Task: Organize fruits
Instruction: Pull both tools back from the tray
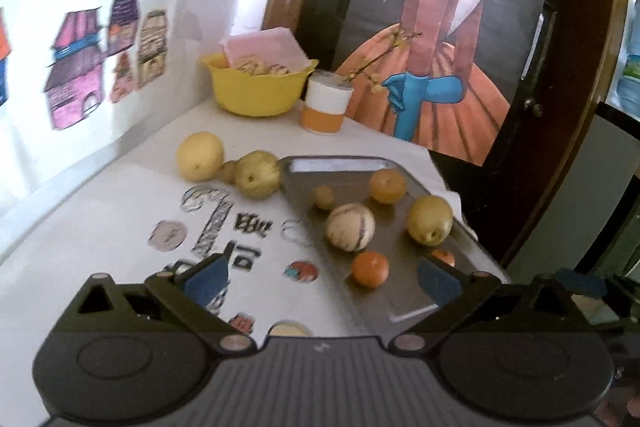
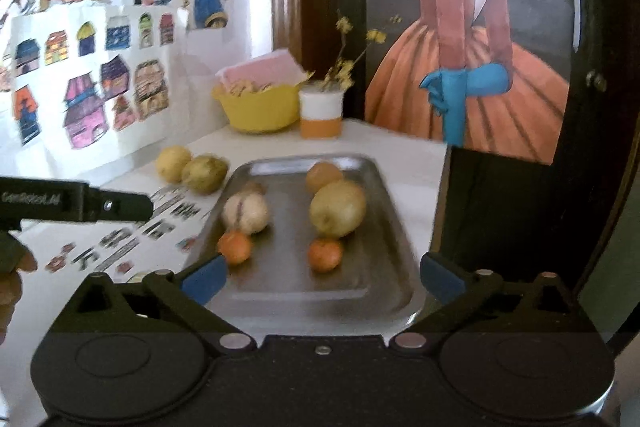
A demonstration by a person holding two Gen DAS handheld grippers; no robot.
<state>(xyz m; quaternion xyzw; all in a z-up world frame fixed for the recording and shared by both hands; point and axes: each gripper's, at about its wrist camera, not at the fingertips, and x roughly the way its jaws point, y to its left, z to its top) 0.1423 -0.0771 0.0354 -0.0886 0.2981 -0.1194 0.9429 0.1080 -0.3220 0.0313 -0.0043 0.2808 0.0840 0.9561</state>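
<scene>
My left gripper (image 1: 322,277) hangs wide open and empty, its blue pads at the lower middle of its frame, over the near edge of the metal tray (image 1: 298,171) and the printed paper on the white table (image 1: 80,227). My right gripper (image 2: 322,277) is also spread open with nothing between its pads, above the tray's near end at lower centre of its own view. On the tray, in the left view, I see a pale striped round fruit (image 1: 350,227) at centre, a yellow-green pear (image 1: 430,221) to its right, an orange (image 1: 387,185) toward the far rim, another orange (image 1: 370,269) nearer me, and a small brownish fruit (image 1: 323,197), possibly a longan, though the blur is heavy. Left of the tray, on the table, lie a yellow fruit (image 1: 200,155) and a second pear (image 1: 258,175) just beside the tray's corner. A yellow bowl (image 1: 256,91) and an orange-and-white cup (image 1: 326,103) stand at upper centre.
</scene>
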